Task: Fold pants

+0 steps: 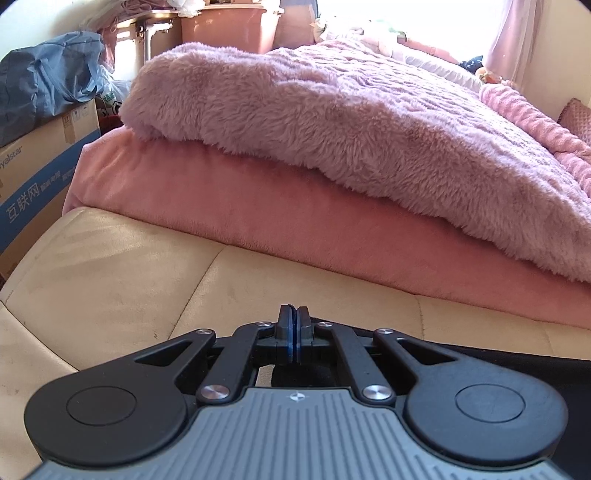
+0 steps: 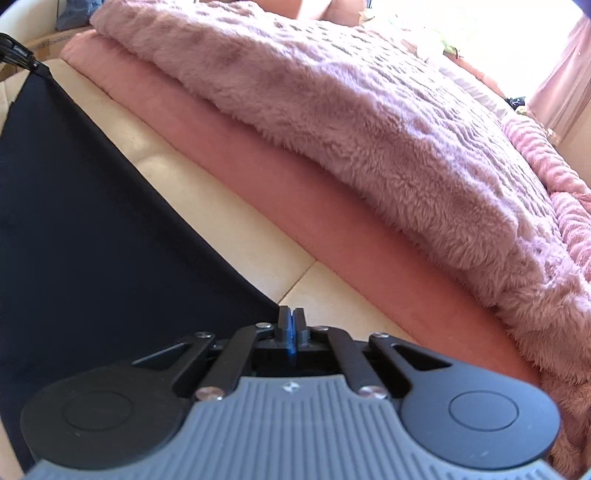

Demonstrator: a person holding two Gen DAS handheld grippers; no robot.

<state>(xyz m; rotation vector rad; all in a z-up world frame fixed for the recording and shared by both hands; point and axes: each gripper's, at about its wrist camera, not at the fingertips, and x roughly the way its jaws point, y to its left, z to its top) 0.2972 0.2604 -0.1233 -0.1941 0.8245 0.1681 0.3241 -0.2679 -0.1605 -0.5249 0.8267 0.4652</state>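
Note:
The black pants [image 2: 92, 221] hang as a taut dark sheet over the cream padded surface [image 2: 229, 221]. My right gripper [image 2: 291, 318] is shut on one corner of the cloth, which runs off to the left from its pads. At the top left of the right wrist view, my left gripper [image 2: 35, 65] pinches the far corner. In the left wrist view the left gripper [image 1: 293, 314] is shut, with a sliver of black cloth between its blue pads and more of the pants [image 1: 498, 356] trailing to the right behind the linkage.
A pink mattress edge [image 1: 258, 206] with a fluffy mauve blanket [image 1: 351, 122] rises just beyond the cream surface [image 1: 110, 280]. Cardboard boxes [image 1: 40, 173], a blue bag [image 1: 48, 74] and pink storage bins [image 1: 229, 22] stand at the left and back.

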